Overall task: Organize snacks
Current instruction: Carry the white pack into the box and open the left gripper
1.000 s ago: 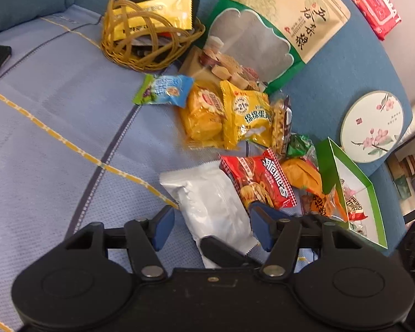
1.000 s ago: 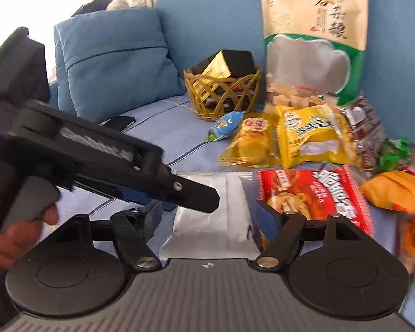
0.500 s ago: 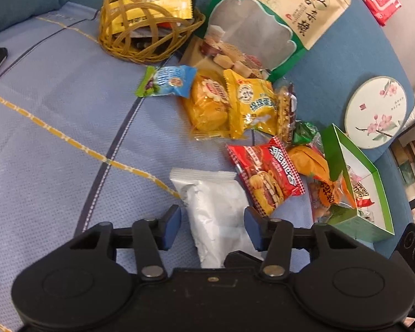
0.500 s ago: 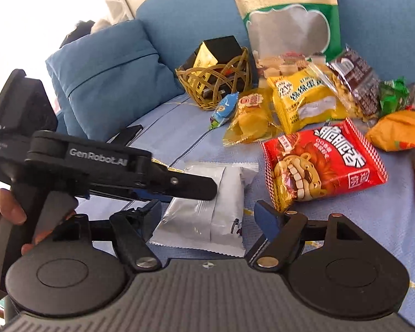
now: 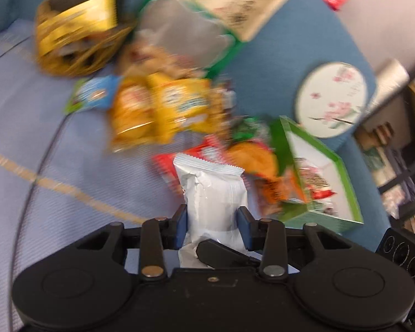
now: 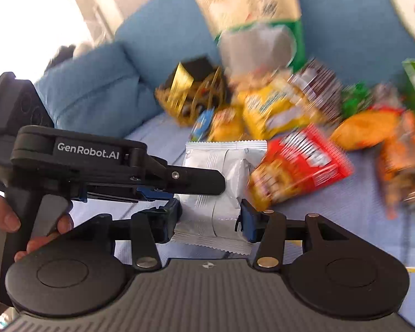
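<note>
- Silvery-white foil makes up the snack packet [image 5: 213, 191], a pillow pack with crimped, saw-toothed seams at both ends; it looks light, puffy and crinkly, and its film is likely slippery, so a grip across the body should hold better than one on a thin seam.
- Its contents may well crush, so I would judge a gentle squeeze to be enough.
- Left tool [image 5: 211, 225]: its jaws have just been closing, and the blue pads now press both sides of the packet's lower body, which stands up between them, top seam pointing away.
- The packet sits in front of the red packet [image 6: 298, 171] and the rest of the blurred pile of snacks on the pale blue sofa [image 5: 41, 138], with a green box [image 5: 318, 215] just to one side.
- Right tool [image 6: 210, 218]: its jaws have also just been closing and flank the packet's near end, yet whether the pads touch the film I cannot tell.
- A hand [image 6: 16, 229] grips the left tool's handle, fingers on the trigger; that tool reaches in level from the side, while both tools tilt moderately downward toward the seat.
</note>
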### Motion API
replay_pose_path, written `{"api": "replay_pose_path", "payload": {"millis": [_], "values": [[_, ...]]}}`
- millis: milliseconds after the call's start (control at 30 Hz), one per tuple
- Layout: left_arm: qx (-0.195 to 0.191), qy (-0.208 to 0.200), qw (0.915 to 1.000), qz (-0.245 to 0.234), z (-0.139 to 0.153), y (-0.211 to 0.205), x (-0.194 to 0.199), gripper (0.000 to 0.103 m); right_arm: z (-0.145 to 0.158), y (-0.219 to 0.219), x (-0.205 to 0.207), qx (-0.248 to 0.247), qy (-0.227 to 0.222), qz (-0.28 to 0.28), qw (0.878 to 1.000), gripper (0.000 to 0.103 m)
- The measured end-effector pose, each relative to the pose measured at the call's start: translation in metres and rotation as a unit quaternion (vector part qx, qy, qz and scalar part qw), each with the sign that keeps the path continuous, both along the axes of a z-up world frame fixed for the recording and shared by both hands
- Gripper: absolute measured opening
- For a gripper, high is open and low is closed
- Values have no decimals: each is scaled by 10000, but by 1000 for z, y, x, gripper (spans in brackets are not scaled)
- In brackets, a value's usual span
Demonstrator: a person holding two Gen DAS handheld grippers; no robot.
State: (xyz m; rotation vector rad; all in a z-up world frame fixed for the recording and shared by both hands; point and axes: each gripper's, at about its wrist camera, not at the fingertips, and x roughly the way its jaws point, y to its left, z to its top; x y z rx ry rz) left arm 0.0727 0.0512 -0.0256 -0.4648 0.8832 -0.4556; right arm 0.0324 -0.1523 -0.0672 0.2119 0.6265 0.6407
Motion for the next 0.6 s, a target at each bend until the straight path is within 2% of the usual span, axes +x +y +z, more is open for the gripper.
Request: {"api": "replay_pose_path", "payload": {"millis": [267, 600], "values": [[-40, -519, 9940, -966, 34, -90, 26, 32, 30, -72, -10, 75, -571, -984, 9935, 80], [-235, -638, 9760, -2070, 24, -218, 61, 32, 33, -181, -16, -10, -742, -2139, 9740, 80]]}}
